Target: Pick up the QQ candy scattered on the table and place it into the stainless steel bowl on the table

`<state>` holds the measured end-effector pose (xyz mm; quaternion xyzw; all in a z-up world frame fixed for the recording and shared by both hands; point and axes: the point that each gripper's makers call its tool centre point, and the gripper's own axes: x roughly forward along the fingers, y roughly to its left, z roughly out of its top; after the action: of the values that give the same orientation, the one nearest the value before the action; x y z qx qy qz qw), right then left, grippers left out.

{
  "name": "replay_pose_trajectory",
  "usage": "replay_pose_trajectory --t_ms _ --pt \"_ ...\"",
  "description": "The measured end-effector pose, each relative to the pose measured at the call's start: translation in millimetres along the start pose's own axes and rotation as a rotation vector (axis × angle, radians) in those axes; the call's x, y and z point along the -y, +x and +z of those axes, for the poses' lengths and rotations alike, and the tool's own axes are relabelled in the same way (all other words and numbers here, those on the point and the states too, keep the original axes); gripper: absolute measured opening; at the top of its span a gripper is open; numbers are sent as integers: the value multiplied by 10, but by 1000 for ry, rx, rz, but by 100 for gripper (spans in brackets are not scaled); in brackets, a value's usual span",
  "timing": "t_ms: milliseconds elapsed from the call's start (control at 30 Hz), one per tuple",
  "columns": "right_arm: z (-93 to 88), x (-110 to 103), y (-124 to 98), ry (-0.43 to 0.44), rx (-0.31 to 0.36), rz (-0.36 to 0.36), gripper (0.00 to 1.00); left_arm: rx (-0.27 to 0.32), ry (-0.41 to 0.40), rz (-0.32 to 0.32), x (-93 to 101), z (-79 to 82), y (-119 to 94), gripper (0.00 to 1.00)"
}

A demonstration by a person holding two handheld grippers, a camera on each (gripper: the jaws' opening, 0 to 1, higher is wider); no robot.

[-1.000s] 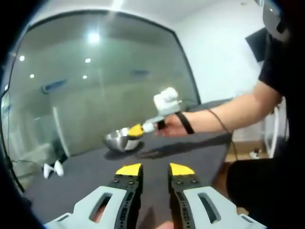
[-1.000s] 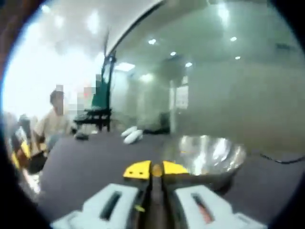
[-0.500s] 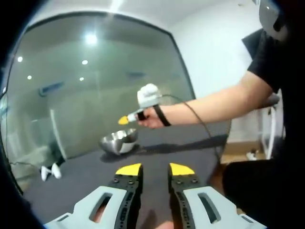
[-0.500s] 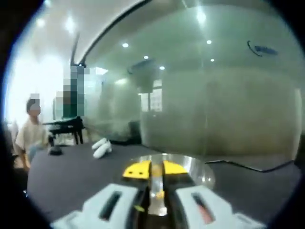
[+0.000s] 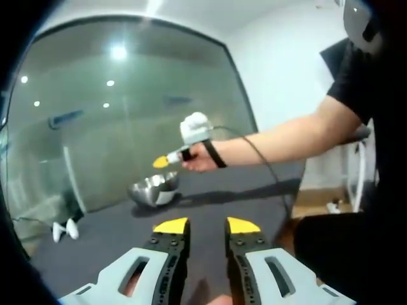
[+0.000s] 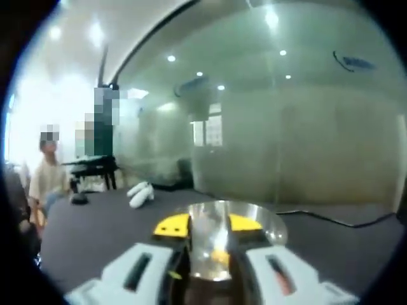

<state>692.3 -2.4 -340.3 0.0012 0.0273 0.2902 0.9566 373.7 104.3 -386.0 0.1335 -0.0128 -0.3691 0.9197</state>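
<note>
The stainless steel bowl point(image 6: 270, 222) sits on the dark table right under my right gripper point(image 6: 208, 223), whose jaws stand apart with the bowl showing between them. A small yellow-orange candy point(image 6: 219, 257) lies inside the bowl. In the left gripper view the bowl point(image 5: 154, 189) is at the middle left. A person's hand holds the right gripper point(image 5: 163, 162) just above it. My left gripper point(image 5: 207, 225) hovers over the table nearer the front, open with nothing between its yellow tips.
Two white objects point(image 6: 140, 194) lie on the table point(image 6: 95, 222) left of the bowl. A black cable point(image 6: 346, 222) runs along its right side. A seated person point(image 6: 48, 181) is at the far left. A glass wall stands behind the table.
My right gripper rose over the bowl and opened, and the candy it held between its tips now lies in the bowl. The left gripper has stayed put.
</note>
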Motion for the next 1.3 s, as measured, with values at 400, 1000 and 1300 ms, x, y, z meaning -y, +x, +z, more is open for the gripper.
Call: replay_pose_trajectory --t_ms 400,1000,1300 --pt "-109 -57 -811 -57 22 140 32 4 -2 -9 8 -37 45 23" --pt "-850 -705 -1289 -90 -91 465 34 40 -49 4 -30 28 25 23" --pt "-1032 -802 -1194 -93 -152 499 34 25 -46 10 -57 -27 27 23"
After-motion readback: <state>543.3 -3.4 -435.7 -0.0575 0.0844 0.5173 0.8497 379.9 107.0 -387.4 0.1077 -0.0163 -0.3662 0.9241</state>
